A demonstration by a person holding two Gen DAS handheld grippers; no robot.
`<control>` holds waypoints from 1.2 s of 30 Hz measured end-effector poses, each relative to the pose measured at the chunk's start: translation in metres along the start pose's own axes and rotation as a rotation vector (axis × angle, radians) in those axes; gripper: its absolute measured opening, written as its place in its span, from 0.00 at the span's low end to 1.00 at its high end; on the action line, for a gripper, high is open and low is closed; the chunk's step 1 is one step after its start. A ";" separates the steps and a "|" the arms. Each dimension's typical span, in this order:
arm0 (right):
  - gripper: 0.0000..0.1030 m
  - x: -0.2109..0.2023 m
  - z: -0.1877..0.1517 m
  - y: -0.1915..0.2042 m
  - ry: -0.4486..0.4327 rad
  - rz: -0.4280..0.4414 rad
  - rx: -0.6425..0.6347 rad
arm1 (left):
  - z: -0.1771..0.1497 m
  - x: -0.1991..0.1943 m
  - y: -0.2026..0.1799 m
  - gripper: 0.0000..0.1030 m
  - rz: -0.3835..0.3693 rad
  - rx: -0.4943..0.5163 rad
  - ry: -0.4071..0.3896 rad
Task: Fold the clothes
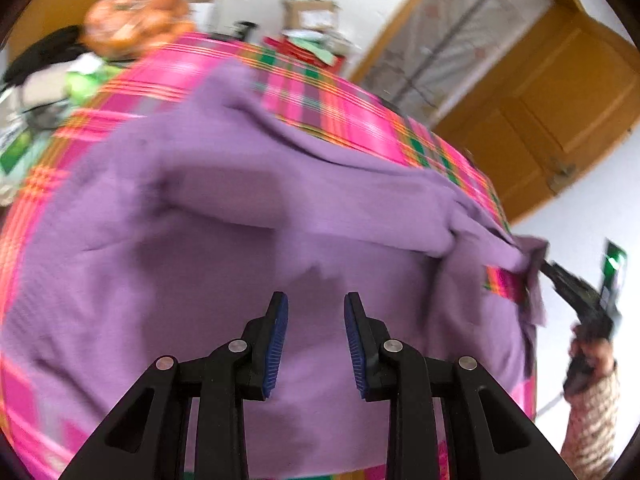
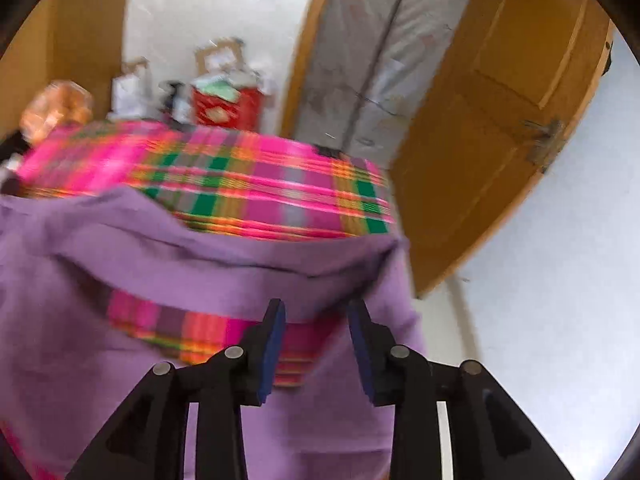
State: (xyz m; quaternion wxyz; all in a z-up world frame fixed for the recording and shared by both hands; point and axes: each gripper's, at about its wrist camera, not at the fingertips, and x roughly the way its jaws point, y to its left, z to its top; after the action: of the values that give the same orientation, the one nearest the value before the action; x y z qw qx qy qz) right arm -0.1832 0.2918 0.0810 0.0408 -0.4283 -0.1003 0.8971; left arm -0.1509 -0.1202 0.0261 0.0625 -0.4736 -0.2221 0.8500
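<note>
Soft, limp purple garment (image 1: 248, 216) spread on plaid tablecloth (image 1: 344, 108); left gripper (image 1: 316, 344) and right gripper (image 2: 316, 350) part-open, empty; best pinched at hem corners

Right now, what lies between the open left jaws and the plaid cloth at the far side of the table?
Only the purple garment, rumpled into folds, covers that stretch up to the plaid cloth; the left wrist view shows it.
</note>
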 end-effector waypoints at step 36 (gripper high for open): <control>0.71 0.057 0.015 0.186 0.129 0.443 0.025 | 0.021 -0.041 0.141 0.36 0.153 -0.174 -0.045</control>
State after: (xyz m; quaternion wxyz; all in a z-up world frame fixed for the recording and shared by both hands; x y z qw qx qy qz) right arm -0.2287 0.1167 0.0069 -0.1456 -0.4959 0.0104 0.8560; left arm -0.1318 -0.2660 0.0059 -0.0489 -0.4734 -0.2598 0.8402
